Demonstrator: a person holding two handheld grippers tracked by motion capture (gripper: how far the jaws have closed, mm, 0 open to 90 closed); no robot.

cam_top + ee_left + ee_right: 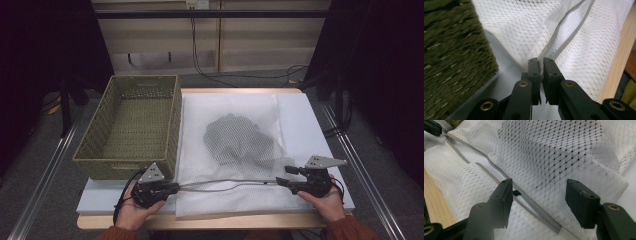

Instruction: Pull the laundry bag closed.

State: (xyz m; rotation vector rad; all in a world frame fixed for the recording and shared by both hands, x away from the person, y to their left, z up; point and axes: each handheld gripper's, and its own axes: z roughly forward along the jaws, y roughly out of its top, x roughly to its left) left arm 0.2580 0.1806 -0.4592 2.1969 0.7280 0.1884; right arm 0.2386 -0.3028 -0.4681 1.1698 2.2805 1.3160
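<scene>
Your left gripper [541,61] has its fingers clamped on the mesh laundry bag's [235,200] zipper end [539,59]; right gripper [537,195] gapes over the half-open zipper [524,200]. Zipping remains, I judge.

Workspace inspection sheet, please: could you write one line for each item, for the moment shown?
Surface: white board on a wooden table.
Job's things: white mesh laundry bag lying flat, dark garment inside, grey zipper partly open along the near edge.
Clutter: green woven basket, empty, left of the bag.
Grippers: left gripper shut on the zipper's end; right gripper open, fingers over the zipper.
Cables: black cables on the floor behind the table.
Surroundings: wooden panels behind, dark at both sides.
</scene>
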